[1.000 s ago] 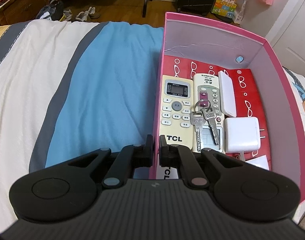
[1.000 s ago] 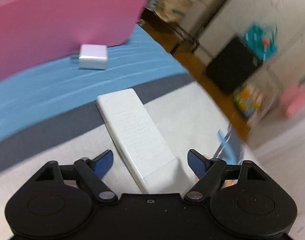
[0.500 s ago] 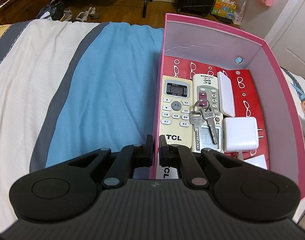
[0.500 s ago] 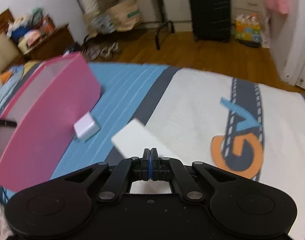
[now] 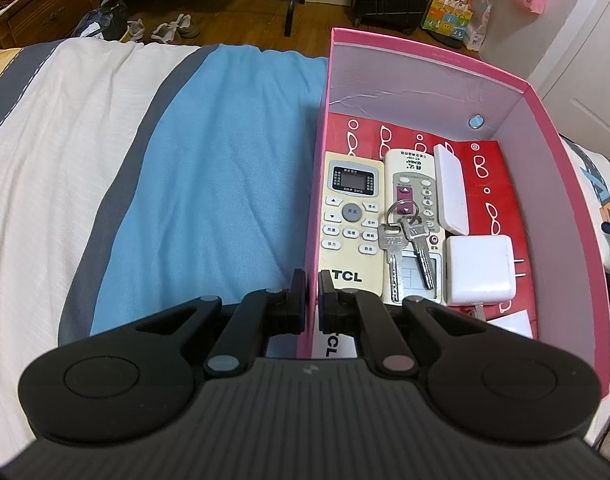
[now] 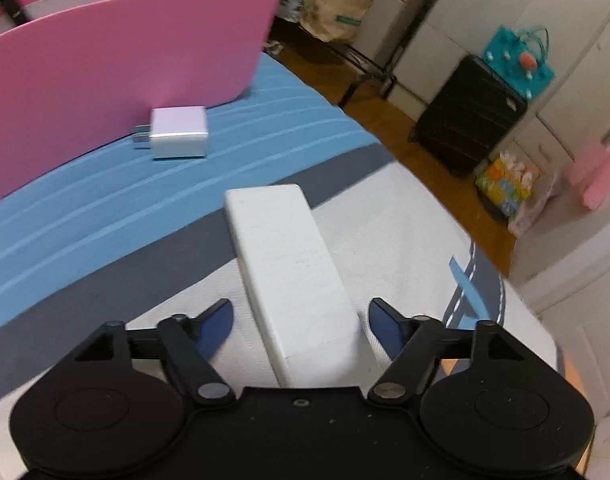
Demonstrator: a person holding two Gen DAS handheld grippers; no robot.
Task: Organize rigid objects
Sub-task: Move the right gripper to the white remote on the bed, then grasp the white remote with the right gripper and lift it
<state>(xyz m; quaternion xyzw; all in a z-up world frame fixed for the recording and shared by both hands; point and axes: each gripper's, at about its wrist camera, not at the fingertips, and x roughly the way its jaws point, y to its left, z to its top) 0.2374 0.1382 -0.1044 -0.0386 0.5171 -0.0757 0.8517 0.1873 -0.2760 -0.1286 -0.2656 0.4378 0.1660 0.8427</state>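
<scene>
In the left wrist view a pink box (image 5: 425,54) stands open on the bed. Inside lie a cream TCL remote (image 5: 351,220), a second remote (image 5: 415,184) with keys (image 5: 405,248) on it, a slim white case (image 5: 451,188) and a white charger (image 5: 477,268). My left gripper (image 5: 312,296) is shut on the box's near left wall. In the right wrist view a long white block (image 6: 293,272) lies on the bedspread between the blue pads of my right gripper (image 6: 300,312). Its jaws are opening and the pads stand clear of the block. A small white charger (image 6: 179,132) lies beside the pink box (image 6: 105,64).
The striped blue, grey and white bedspread (image 5: 225,160) covers the bed. Its far edge drops to a wooden floor (image 6: 385,108) with a black suitcase (image 6: 469,116), bags and shoes.
Half a second ago the right gripper was shut and faced across the bed. Now it stands open astride the white block, as one second ago. The left view is unchanged.
</scene>
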